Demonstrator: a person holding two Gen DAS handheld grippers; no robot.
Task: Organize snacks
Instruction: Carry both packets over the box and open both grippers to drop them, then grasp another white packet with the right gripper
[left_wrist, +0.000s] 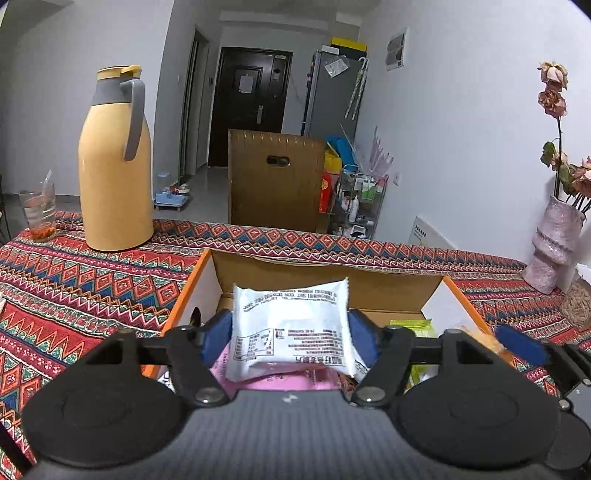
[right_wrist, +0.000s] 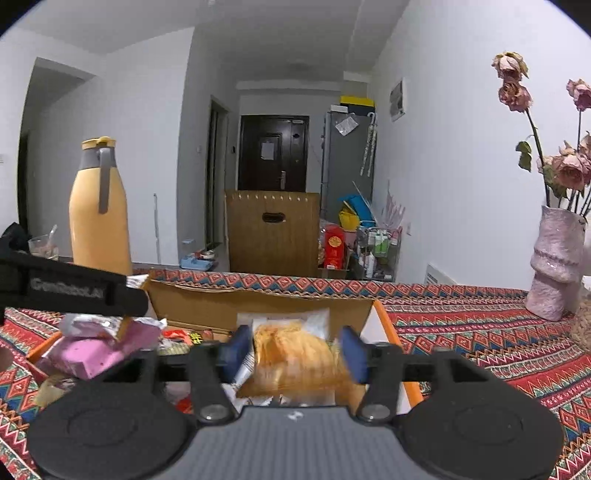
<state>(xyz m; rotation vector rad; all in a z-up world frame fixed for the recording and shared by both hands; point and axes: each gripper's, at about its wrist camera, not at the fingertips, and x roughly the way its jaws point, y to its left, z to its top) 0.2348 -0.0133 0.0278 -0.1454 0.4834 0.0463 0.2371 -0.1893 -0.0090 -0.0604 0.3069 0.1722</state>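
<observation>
**Both grippers carry snack packets over the open box**

To place cleanly, each packet should go down level into a free spot in the cardboard box (left_wrist: 325, 275) and be let go only once it rests on something.

The left gripper (left_wrist: 290, 332) points forward over the box's near left part, its blue pads pressed on a white printed snack packet (left_wrist: 291, 325) held above a pink packet (left_wrist: 284, 382). The right gripper (right_wrist: 291, 350) hovers at the box's near right, closed on an orange snack packet (right_wrist: 295, 362). The two tools sit side by side, close together; collision looks the main risk.
</observation>
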